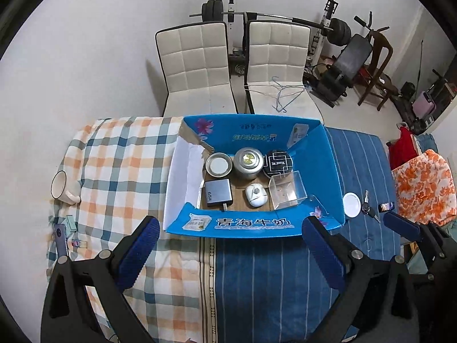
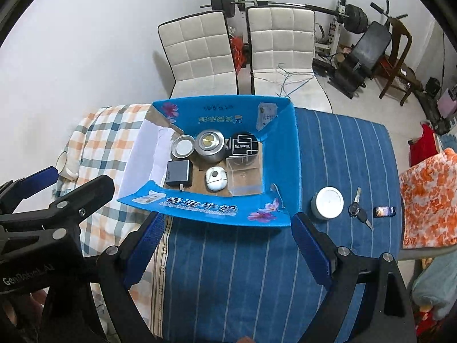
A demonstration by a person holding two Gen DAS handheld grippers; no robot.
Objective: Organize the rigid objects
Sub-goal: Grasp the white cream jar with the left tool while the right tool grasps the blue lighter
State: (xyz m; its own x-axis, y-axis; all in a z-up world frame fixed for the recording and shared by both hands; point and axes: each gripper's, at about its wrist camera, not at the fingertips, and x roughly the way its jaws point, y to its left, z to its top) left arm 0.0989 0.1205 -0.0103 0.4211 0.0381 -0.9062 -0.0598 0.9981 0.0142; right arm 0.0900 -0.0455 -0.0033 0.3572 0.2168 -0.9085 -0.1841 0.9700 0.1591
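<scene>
- On the bed, straddling the seam between the checked sheet (image 1: 114, 154) and the blue striped sheet (image 2: 342, 148), sits an open blue cardboard box (image 1: 331, 165) with its flaps folded outward
- Inside the box, back row from left to right: a shallow round metal lid (image 1: 218, 164), a silver tin (image 1: 248, 162) and a round black tin (image 1: 278, 162), close together
- Front row inside the box: a grey charger block (image 1: 218, 192) marked 65W, a small white rounded gadget (image 1: 256, 195), and a clear plastic box (image 1: 287, 190) just beside it on the right
- Outside the box, on the striped sheet to its right, stand a white-lidded jar (image 2: 328, 202), then a car key (image 2: 358, 211), then a small dark lighter-like item (image 2: 384, 211), each apart from the next
- Left of the box, at the edge of the checked sheet, a white mug (image 1: 61, 188) lies on its side; a phone (image 1: 60, 240) and some small flat items lie near it, too small to make out
- Left gripper (image 1: 230, 237) hangs over the near edge of the box with its blue fingers spread wide and nothing between them
- Right gripper (image 2: 225, 234) is likewise spread apart and empty, hovering over the striped sheet in front of the box
- Two white quilted chairs (image 1: 194, 60) stand behind the bed
</scene>
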